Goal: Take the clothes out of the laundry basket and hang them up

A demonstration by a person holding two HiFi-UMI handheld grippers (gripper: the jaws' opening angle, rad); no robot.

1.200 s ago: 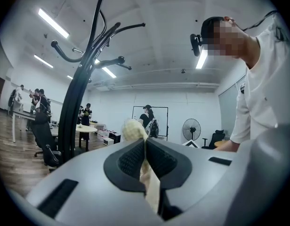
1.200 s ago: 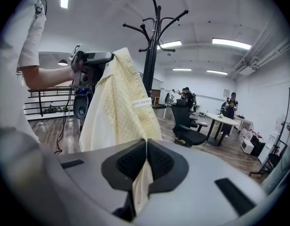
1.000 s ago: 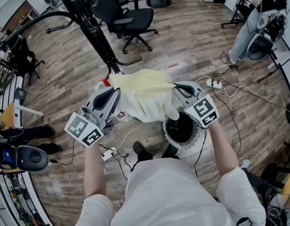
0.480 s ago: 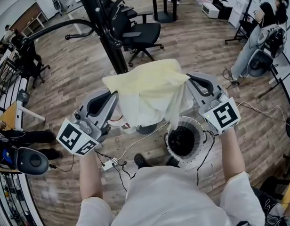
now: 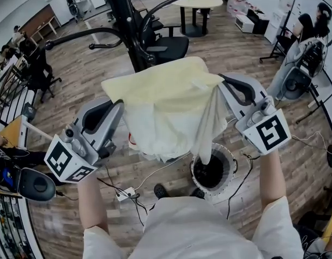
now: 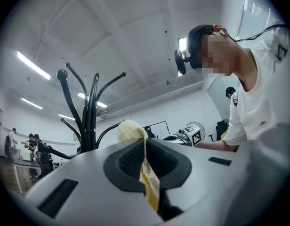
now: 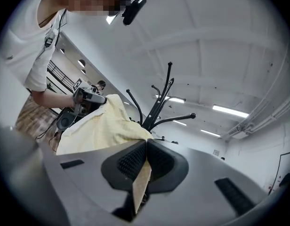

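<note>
Left tongs [image 5: 118, 106] and right tongs [image 5: 222, 83] each pinch an edge of the pale yellow garment [image 5: 166, 104]. It hangs spread between them, above the laundry basket [image 5: 194, 169], near the black coat rack [image 5: 125, 20].

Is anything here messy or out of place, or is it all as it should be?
Nothing is spilled or broken. The yellow garment hangs bunched between the left gripper and right gripper, one end drooping toward the laundry basket. Loose cables trail over the floor beside it.
</note>
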